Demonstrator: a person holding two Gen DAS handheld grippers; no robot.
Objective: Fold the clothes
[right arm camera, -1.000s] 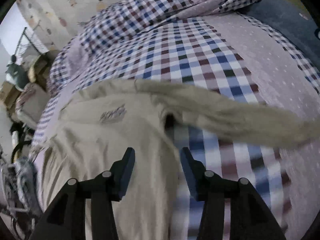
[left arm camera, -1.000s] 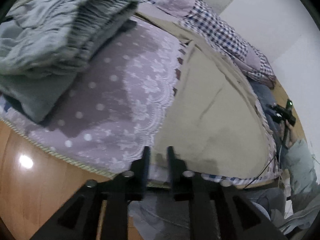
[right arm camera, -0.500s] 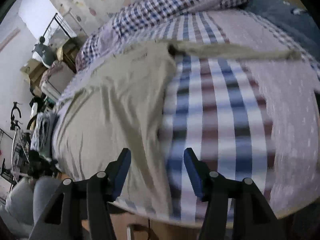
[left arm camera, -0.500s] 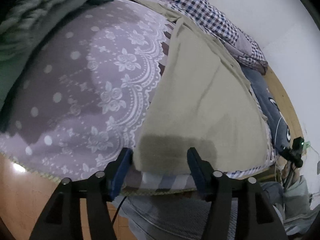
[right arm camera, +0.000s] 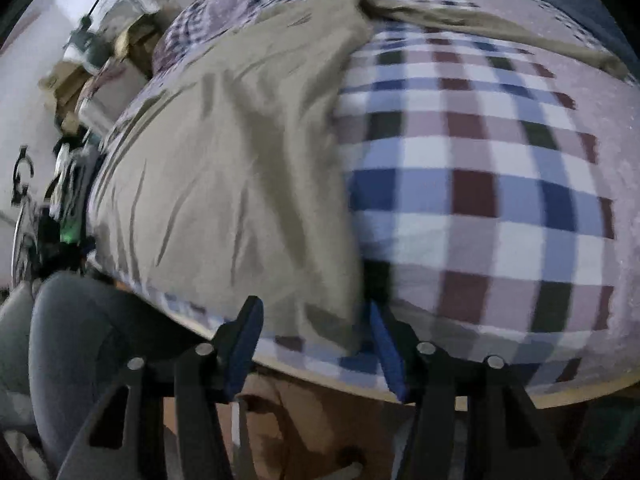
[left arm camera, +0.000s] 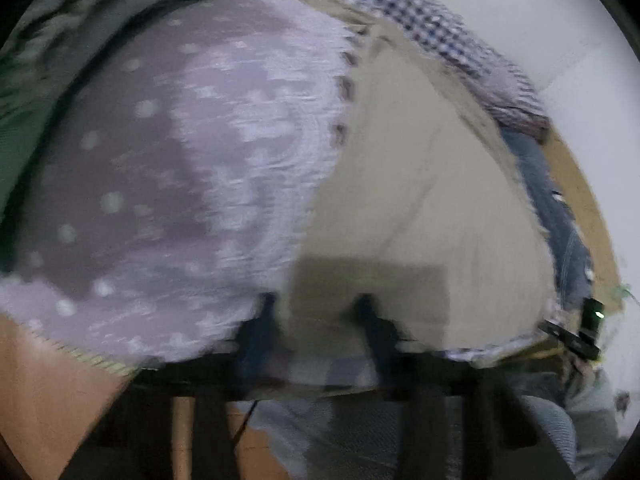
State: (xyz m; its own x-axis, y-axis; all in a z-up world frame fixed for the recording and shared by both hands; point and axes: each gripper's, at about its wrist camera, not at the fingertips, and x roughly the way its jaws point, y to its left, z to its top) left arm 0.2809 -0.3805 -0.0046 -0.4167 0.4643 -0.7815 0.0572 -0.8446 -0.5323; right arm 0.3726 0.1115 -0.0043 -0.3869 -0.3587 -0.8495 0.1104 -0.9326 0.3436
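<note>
A beige garment point(left arm camera: 420, 208) lies spread flat on the bed; it also shows in the right wrist view point(right arm camera: 224, 168), with one sleeve point(right arm camera: 480, 28) stretched across the checked cover. My left gripper point(left arm camera: 316, 308) is open, its jaws on either side of the garment's near left hem corner. My right gripper point(right arm camera: 316, 320) is open, its jaws on either side of the garment's near right hem corner at the bed edge. Neither has closed on the cloth. The left view is blurred.
A purple dotted lace cloth point(left arm camera: 180, 168) lies left of the garment, with grey-green folded clothes point(left arm camera: 48, 60) beyond it. A checked bed cover point(right arm camera: 480, 184) lies to the right. The person's grey-trousered legs point(right arm camera: 72, 340) and the wooden floor point(left arm camera: 48, 392) are below the bed edge.
The left gripper went from shut to open and moved right onto the garment's hem corner. The right gripper drew back from the chest area to the near hem corner.
</note>
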